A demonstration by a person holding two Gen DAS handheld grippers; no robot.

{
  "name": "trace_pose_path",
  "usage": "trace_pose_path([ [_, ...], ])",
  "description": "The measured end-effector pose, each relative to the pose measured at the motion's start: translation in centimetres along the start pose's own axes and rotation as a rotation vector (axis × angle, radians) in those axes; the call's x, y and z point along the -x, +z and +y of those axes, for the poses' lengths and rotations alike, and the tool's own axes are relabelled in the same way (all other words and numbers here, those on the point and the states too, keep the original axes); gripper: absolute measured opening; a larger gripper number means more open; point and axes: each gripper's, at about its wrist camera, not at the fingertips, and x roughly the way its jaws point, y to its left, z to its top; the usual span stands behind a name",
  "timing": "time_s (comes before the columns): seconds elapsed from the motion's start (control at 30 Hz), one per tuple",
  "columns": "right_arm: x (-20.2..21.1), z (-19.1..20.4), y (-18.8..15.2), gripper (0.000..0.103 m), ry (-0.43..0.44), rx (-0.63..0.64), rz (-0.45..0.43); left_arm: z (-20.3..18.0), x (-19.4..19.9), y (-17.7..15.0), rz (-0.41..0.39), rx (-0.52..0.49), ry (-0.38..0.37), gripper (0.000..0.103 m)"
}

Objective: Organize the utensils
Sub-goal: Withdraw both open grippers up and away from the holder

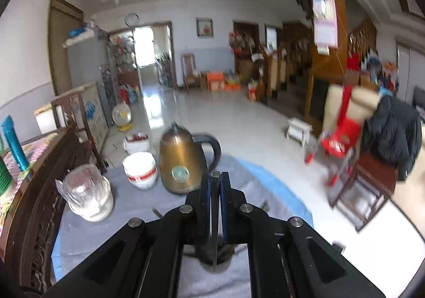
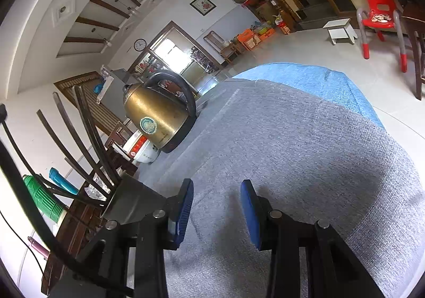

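Utensil (image 1: 214, 231) pinched in the left gripper (image 1: 215, 178)
Its thin blade hangs over the dark holder (image 1: 216, 255); at 11 o'clock stands the kettle (image 1: 180, 162). Right gripper (image 2: 216, 205) spread, empty.

Your colours on the worktop
Bronze-gold kettle (image 2: 154, 114) with black handle; grey cloth (image 2: 279, 152) over blue; your gripper pads (image 2: 186, 207) blue.
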Motion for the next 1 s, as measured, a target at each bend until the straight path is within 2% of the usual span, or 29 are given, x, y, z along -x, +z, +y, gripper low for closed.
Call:
trace_pose_path([
  [0.2, 0.2, 0.0, 0.0, 0.039, 0.002, 0.001, 0.0, 0.5, -0.1, 0.0, -0.107, 0.05, 0.06, 0.007],
  [0.33, 0.3, 0.1, 0.0, 0.039, 0.004, 0.001, 0.0, 1.0, -1.9, -1.0, -0.106, 0.082, 0.059, 0.007],
  [0.5, 0.4, 0.1, 0.0, 0.039, 0.007, 0.001, 0.001, 1.0, -3.5, -2.4, -0.113, 0.094, 0.109, 0.007],
  [0.8, 0.2, 0.1, 0.0, 0.039, 0.007, 0.002, 0.003, 0.7, -7.0, -4.0, -0.036, 0.091, 0.12, 0.007],
  [1.0, 0.2, 0.1, 0.1, 0.039, 0.008, 0.004, 0.005, 0.4, -6.9, -4.5, -0.011, 0.065, 0.127, 0.008],
])
